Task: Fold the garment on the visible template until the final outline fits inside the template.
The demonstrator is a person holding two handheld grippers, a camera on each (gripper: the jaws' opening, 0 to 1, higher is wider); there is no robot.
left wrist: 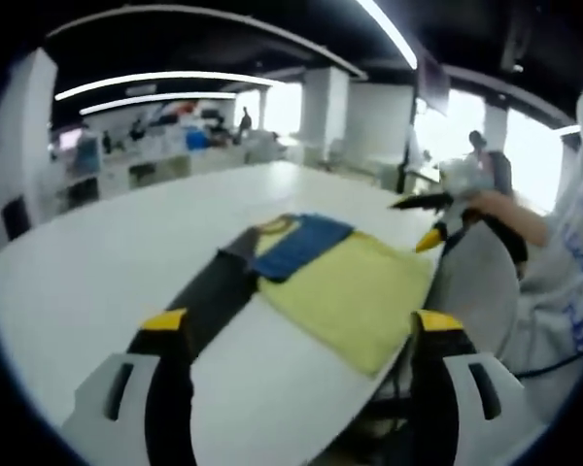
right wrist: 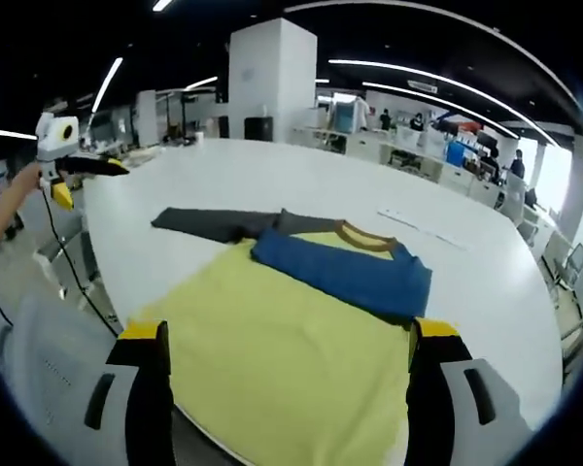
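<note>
Two pairs of tongs stand open and empty, each with its yellow-tipped jaws spread wide and nothing between them. Nearest us in the right gripper view, the right tongs (right wrist: 284, 345) hover over the yellow body of the garment (right wrist: 272, 340), which lies flat on the white bench (right wrist: 301, 180) close to its near edge. Beyond the yellow panel, one blue sleeve (right wrist: 345, 272) is already folded across the chest, just under the brown collar (right wrist: 364, 236). Farther on, a dark grey sleeve (right wrist: 209, 222) lies stretched straight out to the side, not yet folded. In the left gripper view, the left tongs (left wrist: 301, 335) look along that grey sleeve from its cuff end, above the bench and apart from the cloth.

We cannot make out any template outline under the garment; it may be covered by the fabric.

We judge the work to be midway: one sleeve in, one to go. The next move calls for the left tongs to come down on the grey cuff, close on it and carry it across the chest.
</note>
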